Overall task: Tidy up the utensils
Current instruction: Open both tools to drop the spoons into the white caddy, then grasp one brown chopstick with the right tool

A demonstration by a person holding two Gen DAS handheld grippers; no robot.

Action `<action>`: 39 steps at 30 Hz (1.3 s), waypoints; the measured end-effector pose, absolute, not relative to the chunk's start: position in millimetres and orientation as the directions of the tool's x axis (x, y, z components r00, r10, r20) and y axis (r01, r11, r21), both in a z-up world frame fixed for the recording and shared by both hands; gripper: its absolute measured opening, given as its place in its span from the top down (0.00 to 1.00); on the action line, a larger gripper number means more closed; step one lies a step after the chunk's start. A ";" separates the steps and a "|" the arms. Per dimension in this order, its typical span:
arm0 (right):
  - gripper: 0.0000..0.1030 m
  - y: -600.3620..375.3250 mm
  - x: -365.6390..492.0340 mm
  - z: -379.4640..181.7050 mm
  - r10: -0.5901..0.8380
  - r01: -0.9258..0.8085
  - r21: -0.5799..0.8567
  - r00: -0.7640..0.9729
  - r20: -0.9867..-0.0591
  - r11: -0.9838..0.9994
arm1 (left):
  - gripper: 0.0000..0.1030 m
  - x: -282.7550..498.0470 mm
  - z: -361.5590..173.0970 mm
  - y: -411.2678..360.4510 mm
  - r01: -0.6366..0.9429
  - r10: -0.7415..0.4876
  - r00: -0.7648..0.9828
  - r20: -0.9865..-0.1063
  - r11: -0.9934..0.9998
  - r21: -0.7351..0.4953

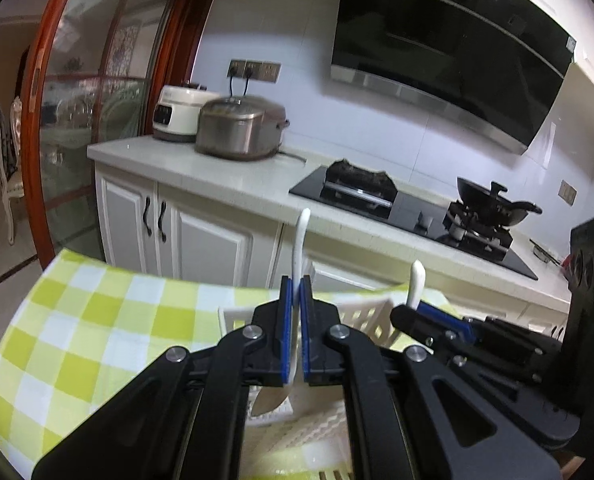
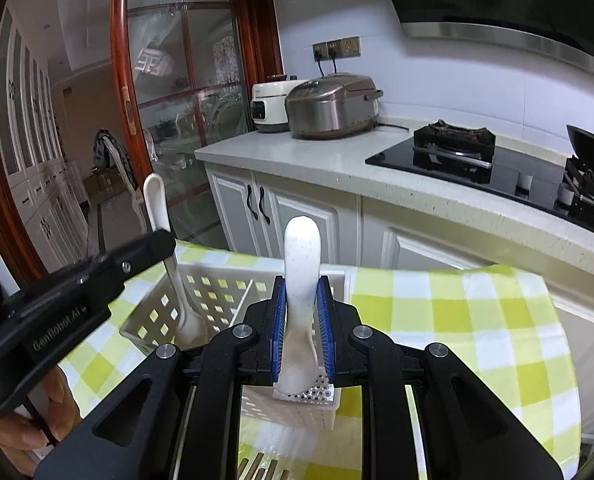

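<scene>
Lowering both white ceramic spoons straight down works best: left tongs point(image 1: 295, 300) clamp the slim spoon point(image 1: 300, 240), right tongs point(image 2: 302, 320) clamp the broad-handled spoon point(image 2: 302, 264), above the white perforated plastic basket point(image 2: 217, 284) at twelve o'clock.

A: What colour is the cloth point(image 2: 457, 320)?
B: It has a check pattern, yellow-green and white squares. The basket point(image 2: 217, 288) on it is white, with small square holes in its walls.

A: And the two spoons?
B: Both white. The wide one point(image 2: 302, 264) has tiny dark specks; the thin one point(image 2: 157, 204) is plain.

A: The grippers?
B: The right gripper point(image 2: 302, 328) is black with blue pads point(image 2: 277, 344) and silver screws. The left gripper point(image 1: 295, 332) has the same colours.

A: Behind them?
B: White cupboard doors point(image 1: 201, 236) with grey panels and black handles, a pale speckled counter point(image 2: 337, 160), a bronze-brown cooker point(image 2: 331, 106), a white cooker point(image 2: 269, 106), and a red-brown door frame point(image 2: 123, 60).
</scene>
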State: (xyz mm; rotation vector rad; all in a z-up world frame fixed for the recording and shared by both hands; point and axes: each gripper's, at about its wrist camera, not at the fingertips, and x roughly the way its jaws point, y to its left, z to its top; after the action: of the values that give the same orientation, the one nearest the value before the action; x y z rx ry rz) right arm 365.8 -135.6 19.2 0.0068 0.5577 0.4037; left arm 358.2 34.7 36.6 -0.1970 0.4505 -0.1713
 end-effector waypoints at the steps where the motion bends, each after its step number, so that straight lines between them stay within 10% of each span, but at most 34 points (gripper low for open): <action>1: 0.82 -135.2 365.1 17.2 0.374 -0.370 0.115 0.770 -0.517 0.922 | 0.93 357.0 32.4 34.8 0.118 -0.206 0.883 -0.422 0.967 -0.225; 7: 0.76 -139.8 363.4 15.4 0.368 -0.357 0.127 0.766 -0.527 0.925 | 0.46 341.0 27.4 50.5 0.076 -0.177 0.888 -0.424 0.967 -0.244; 15: 0.75 -162.6 319.5 31.2 0.364 -0.334 0.150 0.792 -0.490 0.930 | 0.15 289.2 38.2 75.1 -0.042 -0.072 0.892 -0.447 0.970 -0.240; 39: 0.73 -182.7 213.1 -66.8 0.287 -0.237 0.166 0.714 -0.639 0.957 | 0.05 156.6 -60.2 79.5 -0.128 0.044 0.817 -0.575 0.986 -0.107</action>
State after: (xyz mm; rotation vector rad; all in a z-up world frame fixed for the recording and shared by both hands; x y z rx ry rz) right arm 213.1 -182.7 -66.8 0.0742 0.7195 0.2906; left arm 156.6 79.5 -60.2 -0.1439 0.6083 0.0919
